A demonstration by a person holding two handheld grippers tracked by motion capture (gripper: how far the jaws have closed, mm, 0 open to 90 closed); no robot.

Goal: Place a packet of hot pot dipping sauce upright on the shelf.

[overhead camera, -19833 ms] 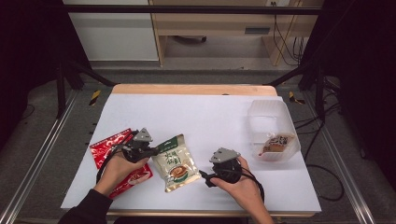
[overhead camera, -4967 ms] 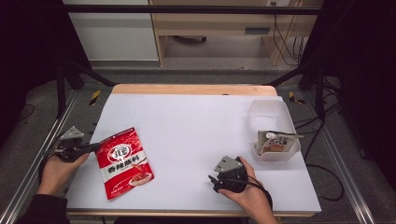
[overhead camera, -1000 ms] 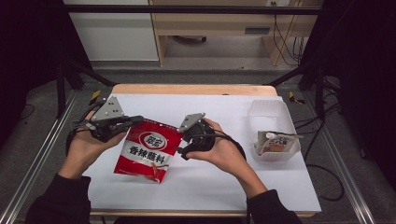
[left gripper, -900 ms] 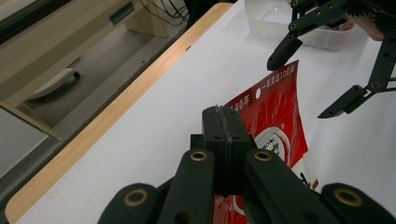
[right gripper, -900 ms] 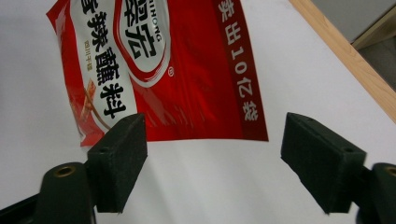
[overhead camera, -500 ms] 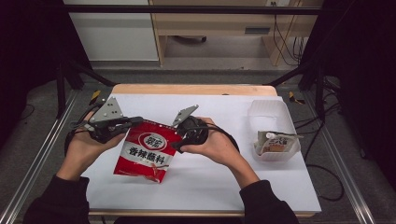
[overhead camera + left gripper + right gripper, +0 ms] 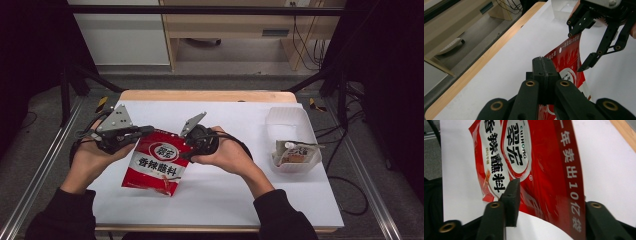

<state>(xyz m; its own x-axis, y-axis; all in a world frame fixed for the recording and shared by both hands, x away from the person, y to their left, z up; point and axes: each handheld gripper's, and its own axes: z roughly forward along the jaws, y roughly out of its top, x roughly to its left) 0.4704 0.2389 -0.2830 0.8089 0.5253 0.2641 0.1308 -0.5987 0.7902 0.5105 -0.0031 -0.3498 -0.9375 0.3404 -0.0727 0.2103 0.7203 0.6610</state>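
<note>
Lifted off the table now, red packet (image 7: 157, 162) hangs from clamped left gripper (image 7: 142, 131) so spread-jawed right gripper (image 7: 187, 150) can grab its opposite corner.

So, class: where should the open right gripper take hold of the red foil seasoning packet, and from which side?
Grip the red foil seasoning packet by its flat top right corner, coming in from its right edge. The left gripper already pinches the top left corner, and the right gripper has its jaws open astride that thin sealed edge.

We find the table (image 7: 220, 192) brightly, evenly lit from above; surroundings fall dark; close fingers (image 7: 511, 202) slightly blurred; shadows soft.
</note>
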